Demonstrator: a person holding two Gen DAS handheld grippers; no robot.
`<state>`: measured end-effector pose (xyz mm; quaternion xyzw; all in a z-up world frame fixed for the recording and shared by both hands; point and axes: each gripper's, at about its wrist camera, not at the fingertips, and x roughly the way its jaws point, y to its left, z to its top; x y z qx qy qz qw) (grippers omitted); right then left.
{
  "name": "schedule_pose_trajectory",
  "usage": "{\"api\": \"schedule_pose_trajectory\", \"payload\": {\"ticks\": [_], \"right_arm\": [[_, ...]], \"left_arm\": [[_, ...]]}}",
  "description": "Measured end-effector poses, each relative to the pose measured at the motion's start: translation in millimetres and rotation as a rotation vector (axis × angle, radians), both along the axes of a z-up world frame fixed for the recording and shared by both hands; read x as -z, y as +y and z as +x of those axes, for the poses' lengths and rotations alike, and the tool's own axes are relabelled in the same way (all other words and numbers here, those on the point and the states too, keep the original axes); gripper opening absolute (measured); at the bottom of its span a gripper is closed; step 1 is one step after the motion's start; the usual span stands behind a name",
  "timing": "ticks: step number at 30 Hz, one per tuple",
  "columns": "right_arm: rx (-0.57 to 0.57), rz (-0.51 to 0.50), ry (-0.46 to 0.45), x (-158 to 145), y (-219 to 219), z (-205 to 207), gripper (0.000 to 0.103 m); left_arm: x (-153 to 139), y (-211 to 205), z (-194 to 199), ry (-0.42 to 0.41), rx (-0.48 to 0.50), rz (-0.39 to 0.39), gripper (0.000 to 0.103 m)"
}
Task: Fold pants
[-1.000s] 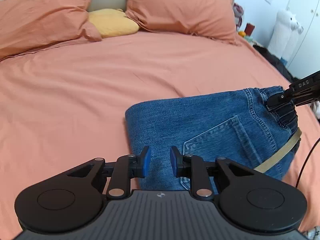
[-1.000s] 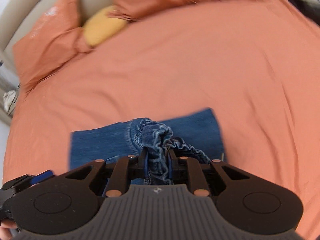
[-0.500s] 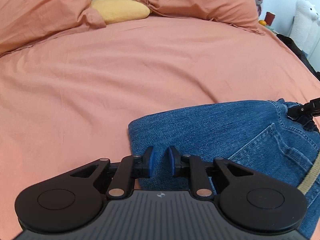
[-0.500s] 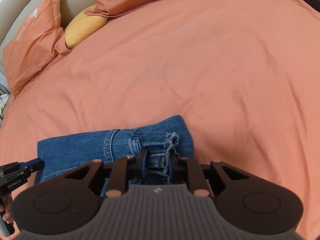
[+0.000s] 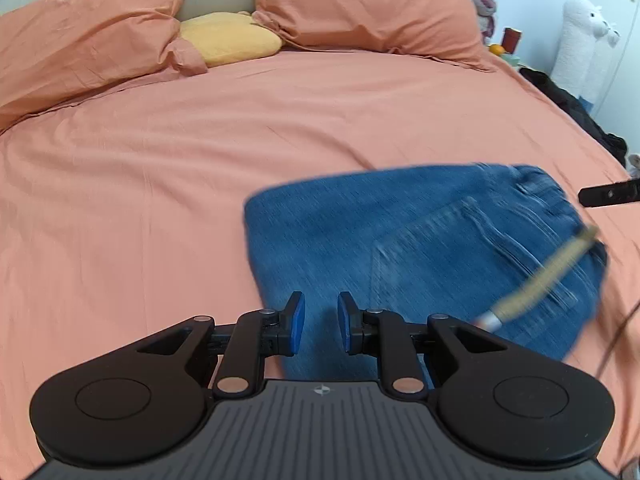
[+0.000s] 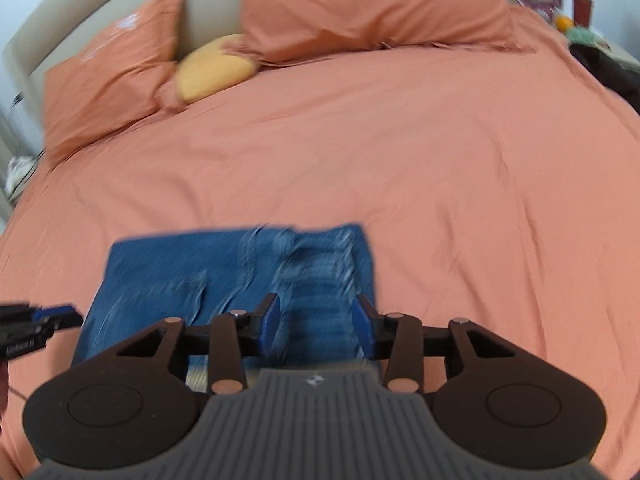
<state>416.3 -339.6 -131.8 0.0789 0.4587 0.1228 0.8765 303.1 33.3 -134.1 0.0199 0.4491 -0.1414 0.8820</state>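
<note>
The blue denim pants (image 5: pixel 420 248) lie folded into a compact rectangle on the orange bed sheet, back pocket up, a tan drawstring across the waist end at right. They also show in the right wrist view (image 6: pixel 240 276), blurred by motion. My left gripper (image 5: pixel 321 326) is open and empty above the pants' near left edge. My right gripper (image 6: pixel 316 326) is open wide and empty, above the waistband end. The right gripper's tip (image 5: pixel 608 196) shows at the right edge of the left wrist view. The left gripper's tip (image 6: pixel 40 322) shows at the left of the right wrist view.
Two orange pillows (image 5: pixel 80 40) and a yellow cushion (image 5: pixel 228 38) lie at the headboard. Dark clothing (image 5: pixel 576 112) and a white plush toy (image 5: pixel 580 36) are beside the bed at right. The orange sheet (image 5: pixel 160 184) spreads wide around the pants.
My right gripper has opened and let go of the waistband, which now lies flat on the fold. Both grippers have drawn back and up from the pants.
</note>
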Motion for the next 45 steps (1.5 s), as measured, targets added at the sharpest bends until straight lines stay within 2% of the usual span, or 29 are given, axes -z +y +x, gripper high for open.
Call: {"api": "schedule_pose_trajectory", "payload": {"ticks": [3,8,10,12,14,18,21,23,25,27,28,30,32,33,34,35,36,41,43,45], "right_arm": [[-0.06,-0.057,-0.063,6.6,18.0,-31.5,0.037],[-0.059,-0.138,-0.075,45.8,29.4,-61.0,0.037],[-0.037,-0.137,-0.089,61.3,26.8,-67.5,0.037],[0.012,-0.09,-0.09,73.8,20.9,-68.0,0.037],[0.029,-0.108,-0.108,79.1,25.4,-67.9,0.037],[0.068,-0.19,-0.143,80.7,42.4,-73.8,0.037],[0.168,-0.151,-0.128,73.7,41.3,-72.1,0.037],[0.222,-0.13,-0.149,68.0,44.1,-77.9,0.038],[0.259,-0.141,-0.16,69.8,49.6,-84.8,0.039],[0.298,-0.139,-0.174,70.9,51.6,-90.6,0.04],[0.314,-0.131,-0.177,69.5,51.8,-92.5,0.04],[0.336,-0.102,-0.189,68.3,50.9,-97.1,0.042],[0.339,-0.101,-0.206,69.7,51.9,-102.7,0.042],[0.324,-0.12,-0.217,70.4,53.7,-104.8,0.042],[0.307,-0.138,-0.227,71.0,55.1,-106.0,0.042],[0.299,-0.146,-0.234,71.5,55.7,-107.1,0.042],[0.298,-0.142,-0.237,71.7,54.6,-107.7,0.042],[0.3,-0.104,-0.231,72.4,47.1,-107.4,0.042],[0.289,-0.107,-0.233,72.9,46.4,-107.9,0.042],[0.28,-0.105,-0.231,73.5,44.9,-107.9,0.042]], "left_arm": [[-0.6,-5.7,-21.1,-0.01,0.029,0.01,0.023],[18.0,-6.3,-50.0,0.035,0.051,0.037,0.023],[29.0,-0.3,-55.9,0.054,0.039,0.038,0.022],[39.8,1.6,-58.6,0.075,0.037,0.073,0.022],[50.2,3.8,-61.3,0.081,0.038,0.1,0.022],[40.7,14.3,-64.8,0.093,-0.04,0.055,0.022],[25.0,14.0,-84.5,0.064,-0.084,-0.028,0.023],[16.1,7.1,-103.1,0.039,-0.087,-0.072,0.035],[13.4,3.6,-119.7,0.017,-0.074,-0.07,0.055],[16.5,-4.4,-130.0,0.001,-0.061,-0.04,0.063],[20.9,-9.3,-132.3,0.0,-0.058,-0.025,0.063],[31.8,-17.7,-130.9,0.024,-0.071,0.001,0.063],[39.4,-21.7,-127.6,0.034,-0.078,-0.006,0.058],[40.1,-21.4,-127.3,0.027,-0.096,0.0,0.043],[39.5,-20.7,-125.5,0.032,-0.108,-0.009,0.033],[38.2,-19.4,-122.3,0.048,-0.102,-0.034,0.031],[35.8,-19.6,-121.7,0.05,-0.095,-0.028,0.027],[25.0,-36.9,-129.1,0.005,0.096,0.198,0.022],[32.9,-48.4,-134.2,-0.005,0.215,0.336,0.021],[48.9,-55.0,-136.0,0.009,0.302,0.424,0.021]]}}
